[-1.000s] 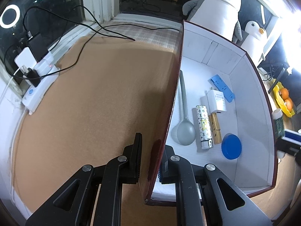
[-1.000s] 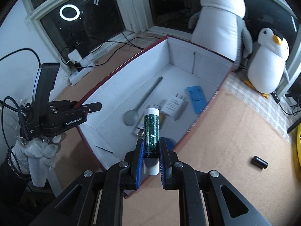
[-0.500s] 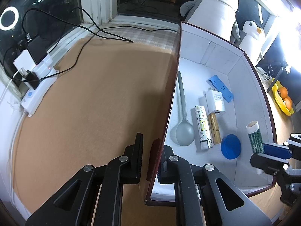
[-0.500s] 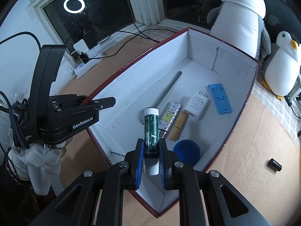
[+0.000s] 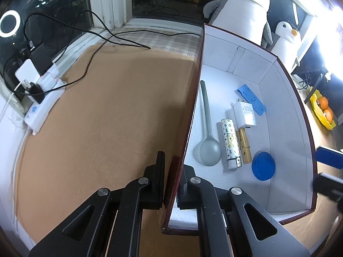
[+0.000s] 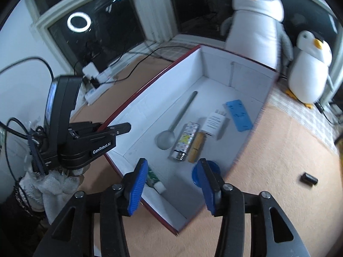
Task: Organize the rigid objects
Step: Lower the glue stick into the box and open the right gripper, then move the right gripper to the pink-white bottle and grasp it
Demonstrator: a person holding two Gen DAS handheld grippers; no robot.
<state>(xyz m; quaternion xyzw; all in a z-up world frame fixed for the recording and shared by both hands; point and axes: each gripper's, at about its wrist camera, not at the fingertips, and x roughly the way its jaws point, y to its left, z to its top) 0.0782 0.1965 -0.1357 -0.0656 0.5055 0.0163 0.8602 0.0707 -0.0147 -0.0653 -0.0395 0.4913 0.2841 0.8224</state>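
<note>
The brown mat [image 5: 103,128] filling the frame's left is open apart from a cable [image 5: 90,49] and power strip [image 5: 42,107] upper left, while the box wall [image 5: 193,107] bars the centre.

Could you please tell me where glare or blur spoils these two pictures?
Left wrist view: strong white glare burns out the upper right edge, and the right gripper at the right edge is smeared. Right wrist view: no glare, but the two plush penguins and the box's far corner are motion-blurred; the box floor stays fairly sharp.
</note>
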